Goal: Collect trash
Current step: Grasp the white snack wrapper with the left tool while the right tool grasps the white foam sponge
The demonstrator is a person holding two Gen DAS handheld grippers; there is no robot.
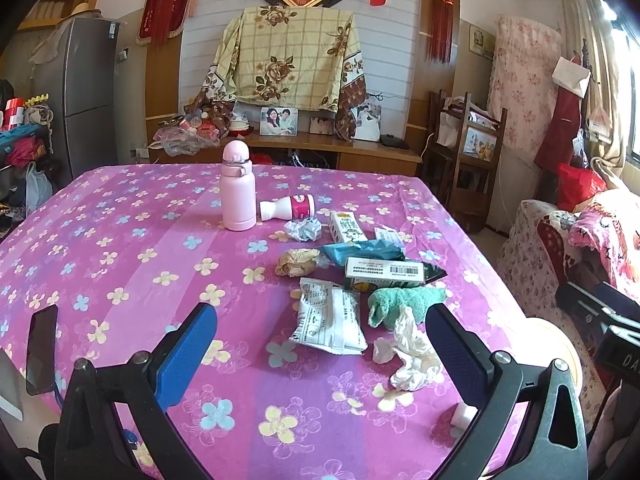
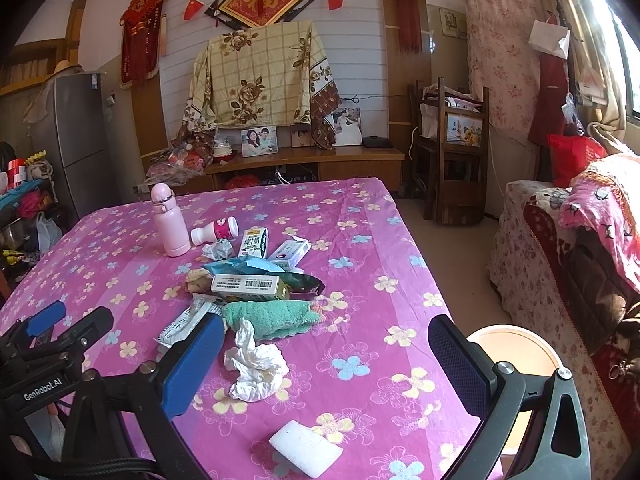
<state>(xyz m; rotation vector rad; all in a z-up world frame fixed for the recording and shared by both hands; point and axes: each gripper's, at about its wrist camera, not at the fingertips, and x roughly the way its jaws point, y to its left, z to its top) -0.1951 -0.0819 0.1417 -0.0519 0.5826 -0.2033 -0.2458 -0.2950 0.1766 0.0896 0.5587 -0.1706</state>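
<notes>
On the pink flowered tablecloth (image 2: 360, 240) a heap of trash lies near the middle. A crumpled white tissue (image 2: 256, 368) sits at the near edge of the heap, with a green cloth (image 2: 272, 316) touching it at 12 o'clock. Beyond that come a barcoded carton (image 2: 248, 286), a teal wrapper (image 2: 244, 266) and a white printed packet (image 1: 328, 320). At 11 o'clock stands an upright pink flask (image 2: 170, 222), lid closed, contents hidden; just beside it a small white bottle (image 2: 216, 232) lies on its side. A white block (image 2: 306, 450) rests alone near the table's near edge. Off the table's corner at 3 o'clock is a round pale bin (image 2: 516, 356); I cannot tell what it holds. The left gripper (image 1: 320, 344) and right gripper (image 2: 326, 364) are both spread wide, grasping nothing.
</notes>
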